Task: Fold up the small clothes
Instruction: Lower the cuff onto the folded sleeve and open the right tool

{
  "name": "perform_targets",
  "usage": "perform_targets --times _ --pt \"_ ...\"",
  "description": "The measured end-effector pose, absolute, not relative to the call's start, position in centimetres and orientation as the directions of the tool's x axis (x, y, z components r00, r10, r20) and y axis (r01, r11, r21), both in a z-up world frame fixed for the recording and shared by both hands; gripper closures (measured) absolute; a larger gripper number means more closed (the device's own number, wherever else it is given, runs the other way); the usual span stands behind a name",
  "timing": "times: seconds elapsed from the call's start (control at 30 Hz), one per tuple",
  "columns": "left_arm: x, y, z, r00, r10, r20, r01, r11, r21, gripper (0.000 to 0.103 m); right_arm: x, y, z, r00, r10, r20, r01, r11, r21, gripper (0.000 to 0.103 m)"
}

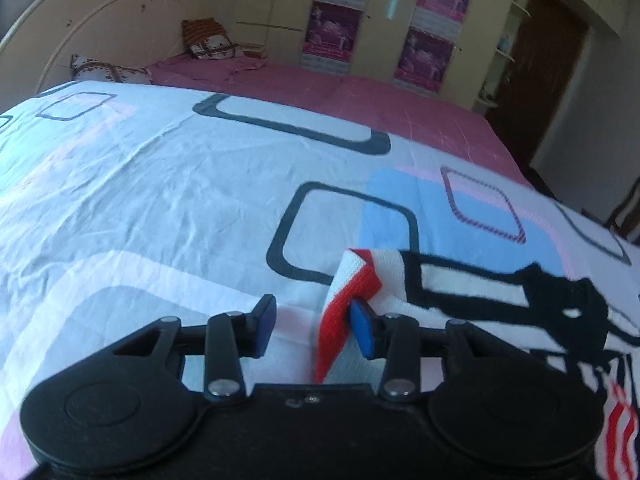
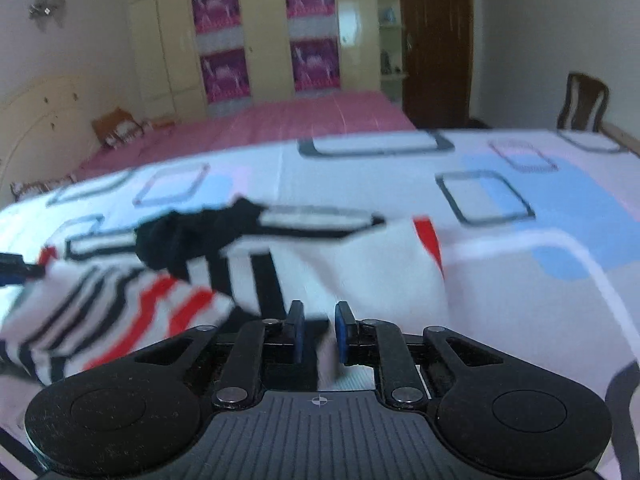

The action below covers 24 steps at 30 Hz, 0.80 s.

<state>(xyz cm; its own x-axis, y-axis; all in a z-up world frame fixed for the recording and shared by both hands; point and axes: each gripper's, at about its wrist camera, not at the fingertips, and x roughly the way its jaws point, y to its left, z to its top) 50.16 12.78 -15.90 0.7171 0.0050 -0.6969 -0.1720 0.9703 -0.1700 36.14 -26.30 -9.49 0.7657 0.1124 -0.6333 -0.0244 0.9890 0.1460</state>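
Garment: a small white knit piece (image 2: 352, 264) with black and red stripes is lying crumpled on the bed, near its front edge, one red-trimmed edge (image 1: 340, 312) standing up in the left wrist view.
Bed: a pale sheet (image 1: 160, 184) printed with dark rounded squares and blue and pink patches is covering the near part; a pink sheet (image 1: 360, 92) is showing beyond it.
Head of bed: a cream curved headboard (image 1: 100, 24) is rising at the far left, with patterned pillows (image 1: 208, 40) leaning against it.
Room: cream wardrobe doors (image 2: 264, 40) carrying purple posters are facing the bed; a dark wooden door (image 2: 436, 40) is standing beside them and a wooden chair (image 2: 584, 100) is sitting at the right.
Left claw: the left claw (image 1: 316, 328) is tilting down over the garment's left end, jaws partly apart; the raised red edge is resting against one blue pad (image 1: 362, 328), the other pad standing clear of it.
Right claw: the right claw (image 2: 320, 332) is angling down at the near edge of the garment, jaws narrow, pinching a fold of the white fabric between them.
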Motion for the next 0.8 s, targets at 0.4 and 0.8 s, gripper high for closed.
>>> perform_targets --times 0.4,0.8 --pt "51.5 11.5 -16.5 0.703 0.027 -0.71 -0.136 0.986 -0.097 0.056 38.4 -22.8 -12.8 0.693 0.138 -0.707 -0.136 0.989 0.06 0.087" --pt "42.0 7.5 -12.9 0.733 -0.121 -0.67 0.013 0.986 -0.163 0.057 36.1 -21.8 -10.7 0.693 0.236 -0.681 -0.193 0.971 0.14 0.087"
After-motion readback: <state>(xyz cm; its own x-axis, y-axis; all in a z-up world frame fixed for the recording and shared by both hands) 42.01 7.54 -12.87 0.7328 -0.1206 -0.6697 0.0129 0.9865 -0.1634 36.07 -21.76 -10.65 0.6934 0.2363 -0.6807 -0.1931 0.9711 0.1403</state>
